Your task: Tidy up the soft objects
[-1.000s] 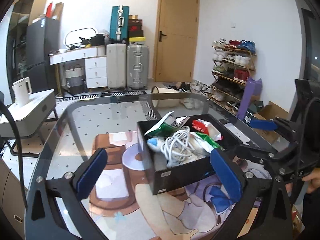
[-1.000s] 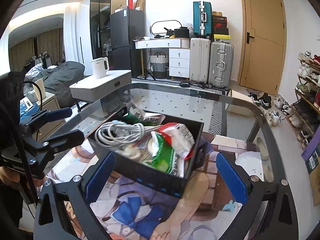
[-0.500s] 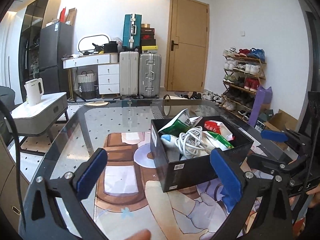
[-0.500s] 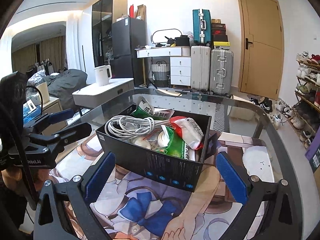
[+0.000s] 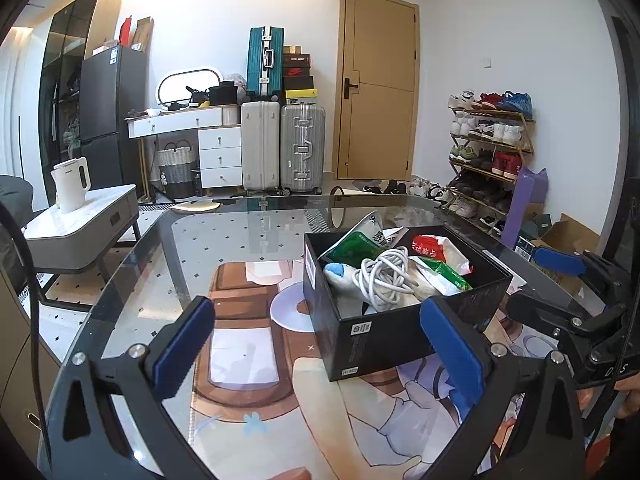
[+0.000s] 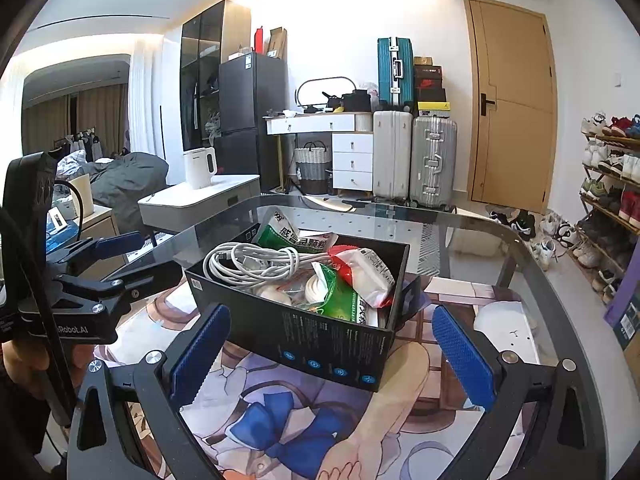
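Glass makes up the table top [image 5: 168,264], with a printed cartoon mat [image 5: 256,364] showing under it, and behind it the room is crowded with things. Going from left to right across the back: a dark fridge [image 5: 110,120], a white kettle [image 5: 72,190] on a low white side table [image 5: 80,228], a white dresser [image 5: 200,136], three suitcases [image 5: 280,144], a tan door [image 5: 376,92] and a full shoe rack [image 5: 488,152].

On the table, low at the left of the left wrist view, the left gripper [image 5: 316,356] hangs over the mat with its blue-padded fingers [image 5: 182,344] spread wide and nothing between them. Just right of the middle sits a black box [image 5: 384,332], resting flat on the glass. Inside it lie a green packet [image 5: 356,240] propped at the far left corner, a coil of white cable [image 5: 384,280] in the middle, and a red and white packet [image 5: 436,248] towards the right. A small green bag [image 6: 340,296] and some round white things lie under these; I cannot tell what they are.

Further right, the right gripper [image 6: 332,356] faces the box's long printed side, its jaws likewise parted wide, holding nothing, the box just beyond its tips. A person's hand [image 5: 624,396] grips its handle at the far right edge.
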A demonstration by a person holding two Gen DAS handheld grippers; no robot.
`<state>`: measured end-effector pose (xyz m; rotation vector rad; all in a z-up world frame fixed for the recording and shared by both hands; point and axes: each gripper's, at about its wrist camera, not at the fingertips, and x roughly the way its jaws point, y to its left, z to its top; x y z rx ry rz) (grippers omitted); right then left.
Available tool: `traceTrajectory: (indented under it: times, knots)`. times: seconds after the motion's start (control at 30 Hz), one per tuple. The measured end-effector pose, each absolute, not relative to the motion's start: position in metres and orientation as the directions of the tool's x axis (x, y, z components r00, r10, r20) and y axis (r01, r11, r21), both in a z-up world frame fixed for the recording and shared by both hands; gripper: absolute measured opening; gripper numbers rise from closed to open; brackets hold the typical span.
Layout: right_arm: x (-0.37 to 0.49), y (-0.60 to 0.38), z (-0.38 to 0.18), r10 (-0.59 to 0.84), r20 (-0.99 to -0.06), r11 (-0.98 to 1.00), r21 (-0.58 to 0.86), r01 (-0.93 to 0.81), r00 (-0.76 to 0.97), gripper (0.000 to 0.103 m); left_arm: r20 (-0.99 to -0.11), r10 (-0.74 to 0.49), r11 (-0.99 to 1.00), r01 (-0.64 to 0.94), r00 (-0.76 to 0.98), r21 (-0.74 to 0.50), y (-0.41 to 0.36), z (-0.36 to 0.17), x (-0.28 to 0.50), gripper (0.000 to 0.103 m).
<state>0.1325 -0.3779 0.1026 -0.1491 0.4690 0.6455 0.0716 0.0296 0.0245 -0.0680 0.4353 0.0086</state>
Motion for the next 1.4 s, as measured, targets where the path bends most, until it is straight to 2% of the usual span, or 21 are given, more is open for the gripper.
traceTrajectory:
  times: [0.23, 1.4]
  knots:
    - [0.127, -0.381, 0.107, 0.539, -0.439, 0.800, 0.002, -0.600, 0.718, 0.102, -0.421, 0.003, 0.998, -0.027, 0.907, -0.050, 0.027, 0.024, 0.072, 0.103]
    - [0.120, -0.380, 0.106, 0.524, -0.427, 0.813, -0.008, -0.582, 0.737, 0.102, -0.412, -0.001, 0.997, -0.030, 0.911, -0.068, 0.032, 0.024, 0.068, 0.103]
